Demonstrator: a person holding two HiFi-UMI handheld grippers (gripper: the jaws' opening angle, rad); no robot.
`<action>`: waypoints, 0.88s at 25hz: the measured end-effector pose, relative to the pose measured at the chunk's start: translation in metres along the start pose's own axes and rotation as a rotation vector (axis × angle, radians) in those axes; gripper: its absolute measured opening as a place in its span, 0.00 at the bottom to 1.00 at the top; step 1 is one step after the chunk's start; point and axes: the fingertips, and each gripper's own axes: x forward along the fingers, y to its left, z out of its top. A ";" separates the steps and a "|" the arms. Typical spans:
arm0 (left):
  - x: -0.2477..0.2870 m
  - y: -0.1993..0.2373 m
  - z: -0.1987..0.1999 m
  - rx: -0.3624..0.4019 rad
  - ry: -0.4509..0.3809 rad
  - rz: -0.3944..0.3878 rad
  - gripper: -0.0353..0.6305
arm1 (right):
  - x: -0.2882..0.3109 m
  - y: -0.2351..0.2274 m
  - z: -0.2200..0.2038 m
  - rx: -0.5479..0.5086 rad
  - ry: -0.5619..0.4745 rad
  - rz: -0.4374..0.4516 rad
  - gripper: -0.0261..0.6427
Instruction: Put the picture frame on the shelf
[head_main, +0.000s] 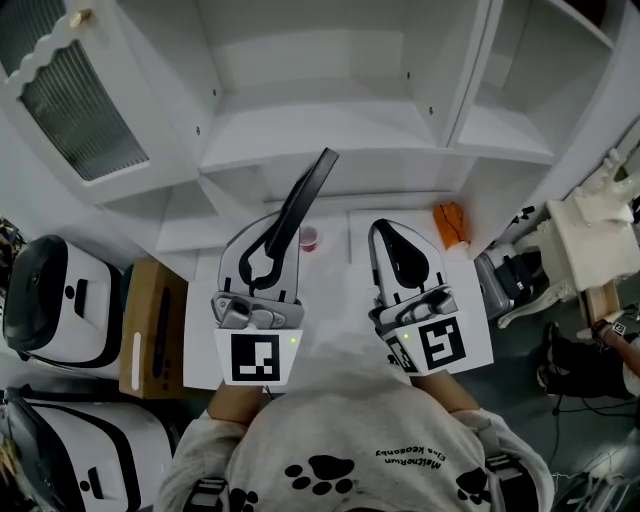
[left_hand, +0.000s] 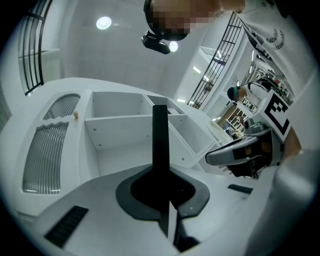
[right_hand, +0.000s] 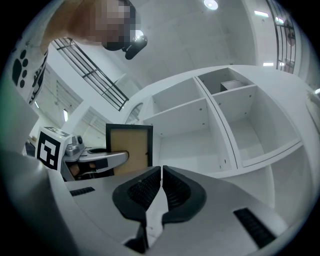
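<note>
The left claw (left_hand: 161, 187) pinches a thin, flat picture frame (right_hand: 129, 148), black-edged and brown inside. The ribbed right claw (right_hand: 161, 175) is closed and empty.

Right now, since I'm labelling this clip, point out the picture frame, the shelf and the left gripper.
picture frame (right_hand: 132, 142): right gripper view, its tan panel.
shelf (head_main: 330, 122): head view, bare middle board.
left gripper (head_main: 272, 240): head view, between its fingertips.

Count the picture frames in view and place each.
1. The black-rimmed, brown-backed picture frame is clamped in the left gripper in front of the white shelf unit. Others may be hidden.
</note>
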 end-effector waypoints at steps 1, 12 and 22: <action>0.001 0.002 0.002 0.017 -0.003 0.003 0.09 | 0.001 0.000 0.002 -0.002 -0.006 0.002 0.10; 0.014 0.014 0.022 0.118 -0.037 0.031 0.09 | 0.008 -0.001 0.018 -0.003 -0.049 0.025 0.10; 0.034 0.025 0.029 0.281 -0.044 0.071 0.09 | 0.012 -0.004 0.021 -0.013 -0.056 0.029 0.10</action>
